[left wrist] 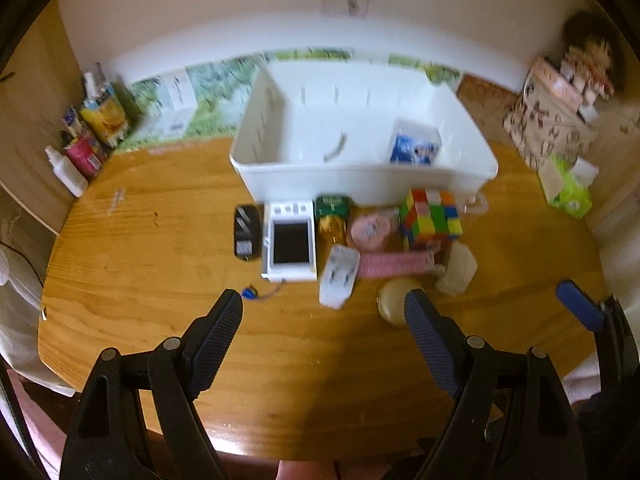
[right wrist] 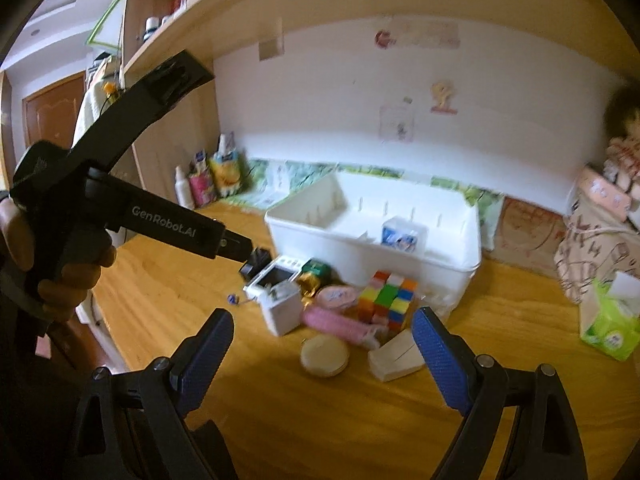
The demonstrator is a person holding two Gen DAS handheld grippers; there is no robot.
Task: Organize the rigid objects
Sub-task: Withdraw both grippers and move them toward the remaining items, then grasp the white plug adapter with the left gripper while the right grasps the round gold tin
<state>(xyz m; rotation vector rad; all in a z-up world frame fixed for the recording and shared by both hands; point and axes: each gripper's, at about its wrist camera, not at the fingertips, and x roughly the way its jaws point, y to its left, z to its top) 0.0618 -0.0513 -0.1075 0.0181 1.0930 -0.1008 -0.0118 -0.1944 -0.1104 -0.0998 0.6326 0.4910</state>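
- Nearest the lens: 2 grippers, each with 2 black arms and blue cross-hatched pads. Left gripper (left wrist: pixel 323 312) stands wide apart over bare tabletop, nothing between its pads. Right gripper (right wrist: pixel 322 332) likewise gapes wide and holds nothing; the round tin and wedge-shaped case lie beyond its fingertips.
- 1 wooden table (left wrist: pixel 160 320), varnished, grain visible, rounded front edge.
- 1 round cream tin (right wrist: pixel 324 356), flat and disc-shaped, beside 1 pale wedge-shaped case (right wrist: pixel 396 358).
- 1 pink ribbed bar (left wrist: pixel 394 264), long and flat.
- 1 white rounded plastic case (left wrist: pixel 338 278), oblong.
- 1 white toy stove (left wrist: pixel 289 240), boxy, with a dark square window.
- 1 black ridged oblong (left wrist: pixel 245 232), just left of the stove.
- 1 multicoloured puzzle cube (left wrist: pixel 432 218), glossy square tiles, standing just in front of the bin.
- 1 pink round container (left wrist: pixel 370 230) and 1 green-capped golden jar (left wrist: pixel 333 216), between stove and cube.
- 1 small blue trinket (left wrist: pixel 250 292) on a thin cord, apart from the cluster.
- 1 white plastic bin (left wrist: pixel 360 178), rectangular, slotted inner walls, behind the cluster; inside, 1 small blue-and-white box (left wrist: pixel 416 144).
- 1 green tissue pack (left wrist: pixel 568 192), far right.
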